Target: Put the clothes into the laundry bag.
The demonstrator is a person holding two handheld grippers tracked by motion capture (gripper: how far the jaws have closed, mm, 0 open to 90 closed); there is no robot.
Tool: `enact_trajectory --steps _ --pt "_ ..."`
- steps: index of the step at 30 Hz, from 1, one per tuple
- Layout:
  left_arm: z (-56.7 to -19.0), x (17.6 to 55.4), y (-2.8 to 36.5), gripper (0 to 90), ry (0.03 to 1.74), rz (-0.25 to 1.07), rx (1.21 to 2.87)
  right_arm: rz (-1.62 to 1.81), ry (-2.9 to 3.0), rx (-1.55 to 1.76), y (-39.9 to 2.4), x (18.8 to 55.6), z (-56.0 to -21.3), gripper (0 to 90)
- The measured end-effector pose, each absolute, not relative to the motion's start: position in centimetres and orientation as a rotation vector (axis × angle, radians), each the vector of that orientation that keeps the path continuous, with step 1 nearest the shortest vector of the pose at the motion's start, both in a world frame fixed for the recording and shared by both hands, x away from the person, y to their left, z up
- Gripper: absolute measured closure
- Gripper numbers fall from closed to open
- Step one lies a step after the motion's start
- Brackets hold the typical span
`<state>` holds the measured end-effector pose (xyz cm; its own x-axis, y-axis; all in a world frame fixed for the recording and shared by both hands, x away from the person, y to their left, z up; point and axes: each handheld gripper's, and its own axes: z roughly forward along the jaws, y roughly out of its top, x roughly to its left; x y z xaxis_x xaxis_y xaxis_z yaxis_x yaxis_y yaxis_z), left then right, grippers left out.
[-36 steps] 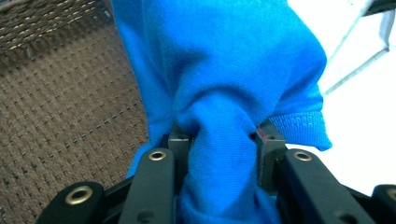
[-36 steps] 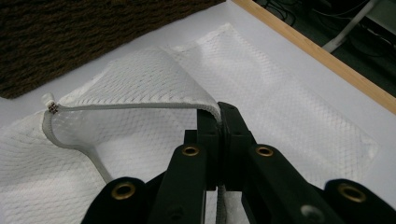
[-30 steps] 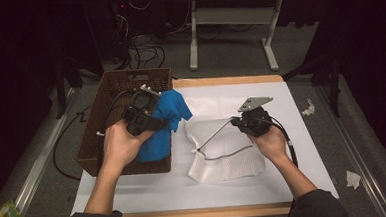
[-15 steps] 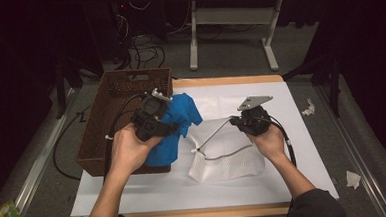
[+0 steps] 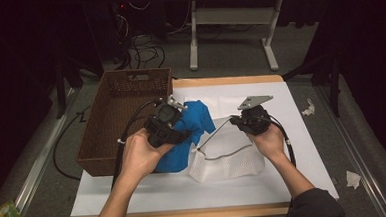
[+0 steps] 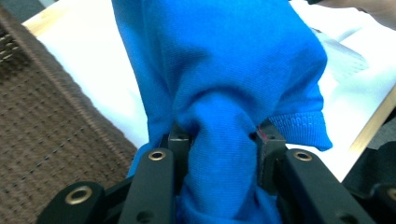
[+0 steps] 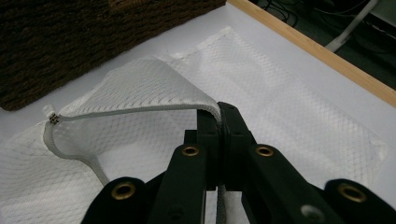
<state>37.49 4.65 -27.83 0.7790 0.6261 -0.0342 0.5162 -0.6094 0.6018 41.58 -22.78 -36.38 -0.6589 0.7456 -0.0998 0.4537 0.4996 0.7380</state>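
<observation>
Nearest, the white mesh laundry bag (image 5: 227,162) is spread on the table, its zippered rim pinched between the closed jaws of the right gripper (image 7: 219,122) and lifted, probably to hold the mouth open. Farther off, the blue garment (image 5: 190,133) is clamped by the left gripper (image 6: 219,140) beside the wicker basket (image 5: 106,123), seemingly bound for that opening.

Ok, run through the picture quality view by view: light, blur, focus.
High view: dim and soft, the room around the white-covered table falling to black, the brown woven basket murky. Left gripper view: bright and even, the blue knitted cloth sharp in its weave, the black claw at the bottom slightly soft. Right gripper view: evenly lit, the white mesh zip bag crisp, far table edge blurred.
</observation>
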Motion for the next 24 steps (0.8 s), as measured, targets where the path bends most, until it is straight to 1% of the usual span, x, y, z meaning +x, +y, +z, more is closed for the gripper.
enact_trajectory --steps 17,24 --pt "-29.9 36.2 2.0 67.0 0.756 0.175 2.397 1.01 2.337 1.023 -23.4 41.9 -36.3 89.3" --pt "-31.1 36.1 1.5 66.9 0.746 0.13 2.367 1.009 2.334 1.02 -23.2 42.0 -36.3 89.3"
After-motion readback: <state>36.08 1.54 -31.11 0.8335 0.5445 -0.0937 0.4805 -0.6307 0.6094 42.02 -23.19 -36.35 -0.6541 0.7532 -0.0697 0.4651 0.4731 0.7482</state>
